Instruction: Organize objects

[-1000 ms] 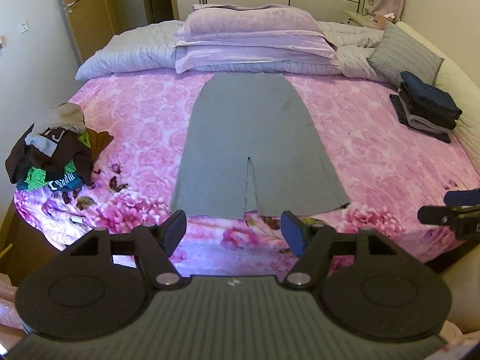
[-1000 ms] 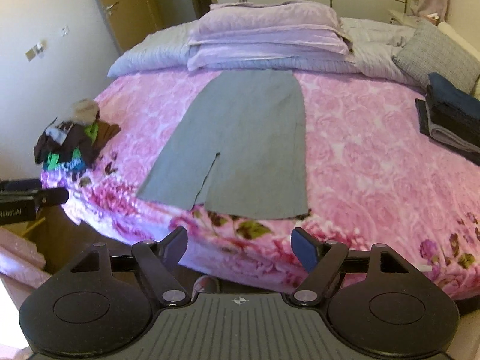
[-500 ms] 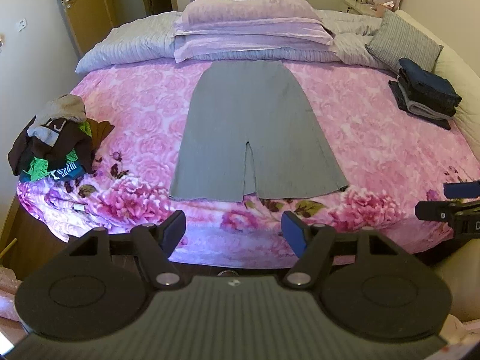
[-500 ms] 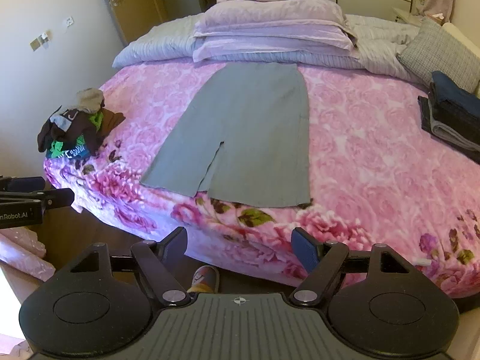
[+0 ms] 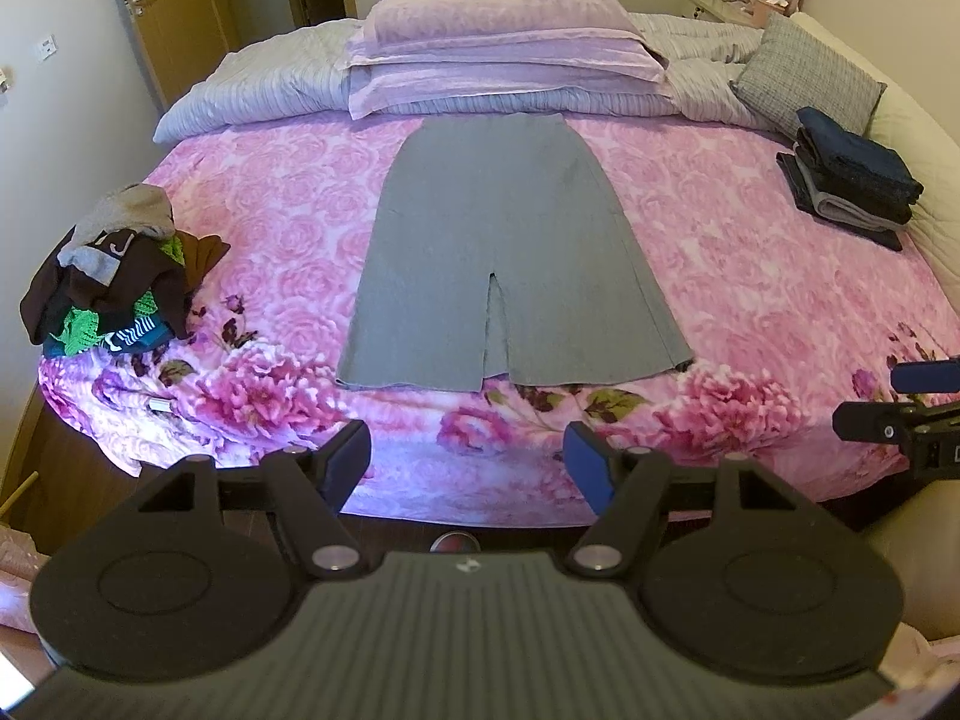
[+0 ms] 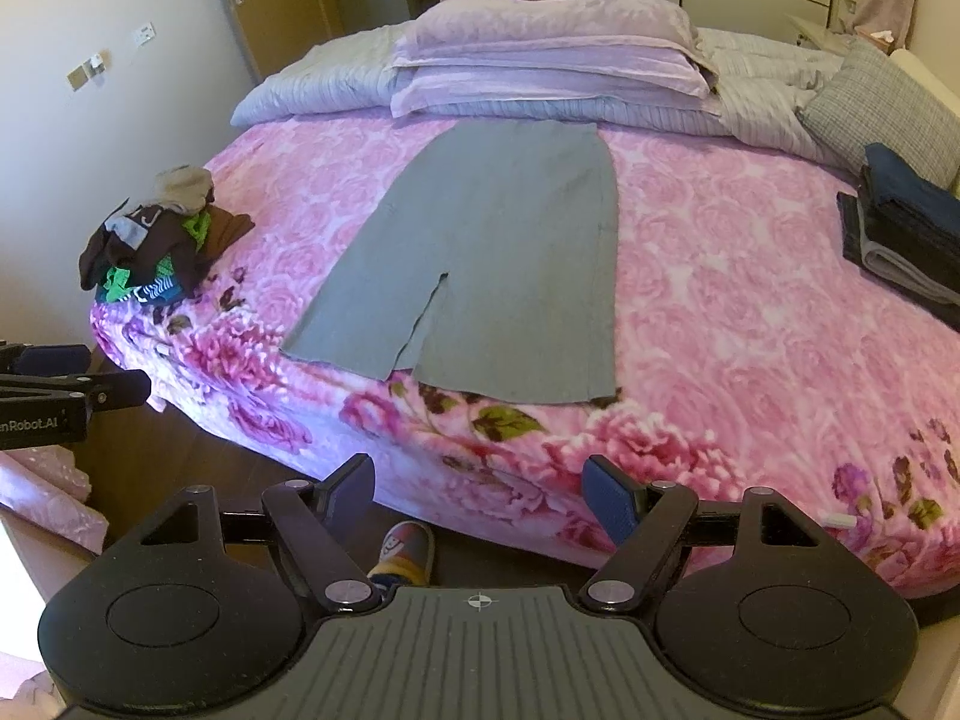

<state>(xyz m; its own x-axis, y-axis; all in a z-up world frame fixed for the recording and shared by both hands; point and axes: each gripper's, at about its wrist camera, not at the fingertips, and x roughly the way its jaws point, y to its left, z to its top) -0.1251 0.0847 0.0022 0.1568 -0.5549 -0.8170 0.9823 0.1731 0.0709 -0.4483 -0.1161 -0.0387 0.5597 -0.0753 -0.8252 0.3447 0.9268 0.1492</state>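
- Right now both grippers hang at the foot of the bed (image 5: pixel 780 276), tilted steeply down toward the floral pink cover, neither touching anything.
- Left gripper (image 5: pixel 468 465): jaws apart, nothing between them; its fingertips sit over the near edge of the bed, just short of the grey skirt (image 5: pixel 504 252).
- Right gripper (image 6: pixel 480 492): jaws likewise apart and empty, held beside the left one; a slippered foot (image 6: pixel 405 552) shows on the floor below it.
- Straight ahead of both, the grey skirt lies flat and spread, slit hem nearest the grippers, waistband against the stacked lilac pillows (image 5: pixel 504 42).
- Off to the left gripper's left, a jumbled heap of clothes (image 5: pixel 114 276) sits at the bed's edge.
- Far to the right, beyond the right gripper, a folded stack of dark garments (image 6: pixel 906 228) rests near a grey cushion (image 6: pixel 882 102).
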